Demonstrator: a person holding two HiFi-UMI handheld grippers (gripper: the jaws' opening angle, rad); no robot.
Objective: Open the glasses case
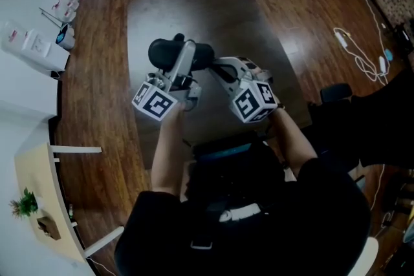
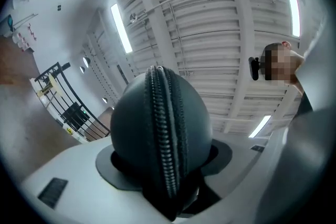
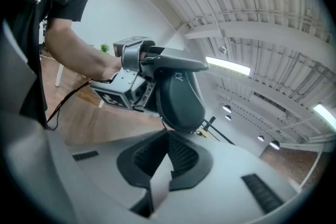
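Left gripper [image 1: 185, 60], centre-left of the head view: jaws at a moderate spread, clamped across the glasses case [image 2: 134, 128]. The case is held up in mid-air with its closed zip [image 2: 160, 128] turned back toward the hand, presumably to steady it and expose the seam. Right gripper [image 3: 169, 148], just right of the case: jaws drawn together by its near end, likely to work the zip. Whether they pinch a pull cannot be made out.
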